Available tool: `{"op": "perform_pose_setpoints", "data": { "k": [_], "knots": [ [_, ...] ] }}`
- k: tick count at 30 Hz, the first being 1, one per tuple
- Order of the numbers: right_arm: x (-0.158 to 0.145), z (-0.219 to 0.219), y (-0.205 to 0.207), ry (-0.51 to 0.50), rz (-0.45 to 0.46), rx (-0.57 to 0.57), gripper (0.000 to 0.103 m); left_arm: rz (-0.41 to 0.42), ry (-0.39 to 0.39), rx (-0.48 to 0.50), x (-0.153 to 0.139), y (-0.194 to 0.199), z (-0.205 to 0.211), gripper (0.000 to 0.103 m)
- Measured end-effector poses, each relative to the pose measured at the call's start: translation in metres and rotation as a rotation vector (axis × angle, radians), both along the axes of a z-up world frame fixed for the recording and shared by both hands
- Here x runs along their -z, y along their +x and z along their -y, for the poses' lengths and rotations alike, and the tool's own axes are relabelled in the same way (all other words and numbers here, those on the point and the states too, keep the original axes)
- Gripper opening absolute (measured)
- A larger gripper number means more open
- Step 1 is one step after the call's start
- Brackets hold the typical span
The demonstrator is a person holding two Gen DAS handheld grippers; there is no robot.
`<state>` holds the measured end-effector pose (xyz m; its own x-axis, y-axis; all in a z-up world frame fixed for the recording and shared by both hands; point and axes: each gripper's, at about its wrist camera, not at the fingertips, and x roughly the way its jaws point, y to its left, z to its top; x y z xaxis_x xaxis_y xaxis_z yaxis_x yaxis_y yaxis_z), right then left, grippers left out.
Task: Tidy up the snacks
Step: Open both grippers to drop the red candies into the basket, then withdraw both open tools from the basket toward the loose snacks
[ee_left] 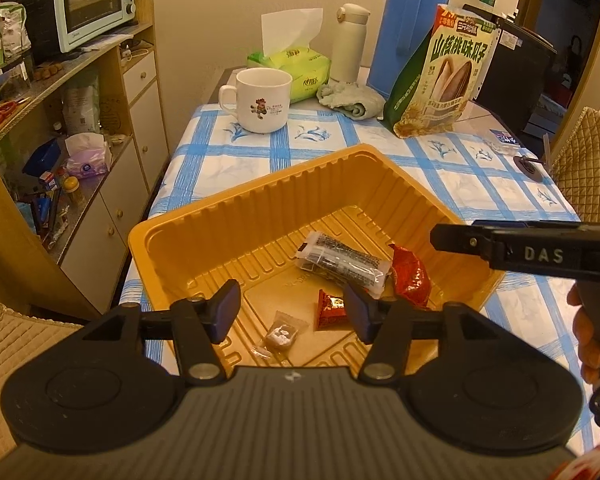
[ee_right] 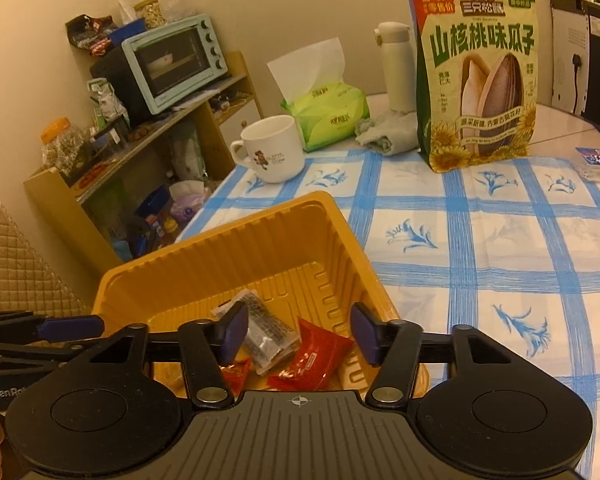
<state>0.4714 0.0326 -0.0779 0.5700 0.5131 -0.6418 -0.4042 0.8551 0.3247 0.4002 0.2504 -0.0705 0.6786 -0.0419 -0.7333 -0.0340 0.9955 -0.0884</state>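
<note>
In the lower middle of the left wrist view, the left gripper (ee_left: 291,312) hangs over the near edge of the yellow tray (ee_left: 236,216) with its jaws spread apart and nothing between them; the tray stands on the blue checked tablecloth (ee_left: 228,160). Inside the tray lie four snacks: a clear packet with dark print (ee_left: 342,261) in the middle, a red packet (ee_left: 412,276) touching its right end, a small red candy (ee_left: 330,309) just in front, and a small brown candy (ee_left: 282,330) near the bottom. In the lower middle of the right wrist view, the right gripper (ee_right: 298,334) is also released and holds nothing; it hovers above the red packet (ee_right: 310,360) and the clear packet (ee_right: 266,330) at the right side of the tray (ee_right: 260,240). In the upper right of the frame a green bag of sunflower seeds (ee_right: 478,80) stands upright on the cloth, well apart from the tray; a white mug (ee_right: 272,148) stands behind the tray, near a green tissue pack (ee_right: 328,116).
</note>
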Motion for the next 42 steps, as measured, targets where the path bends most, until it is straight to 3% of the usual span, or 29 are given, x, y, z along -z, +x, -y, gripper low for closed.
{"op": "perform_pose_setpoints", "data": {
  "k": [11, 24, 32, 42],
  "knots": [
    [-0.028, 0.018, -0.052, 0.015, 0.044, 0.012, 0.083, 0.077, -0.017, 0.018, -0.030, -0.042, 0.011, 0.071],
    [-0.063, 0.069, -0.147, 0.047, 0.087, 0.071, 0.088, 0.099, -0.025, 0.043, -0.062, -0.130, 0.040, 0.071],
    [-0.068, 0.100, -0.209, 0.032, 0.074, 0.065, 0.088, 0.123, 0.008, 0.048, -0.069, -0.194, 0.074, 0.074],
    [-0.069, 0.139, -0.286, 0.008, 0.064, 0.041, 0.088, 0.097, 0.022, 0.042, -0.071, -0.264, 0.117, 0.074]
  ]
}}
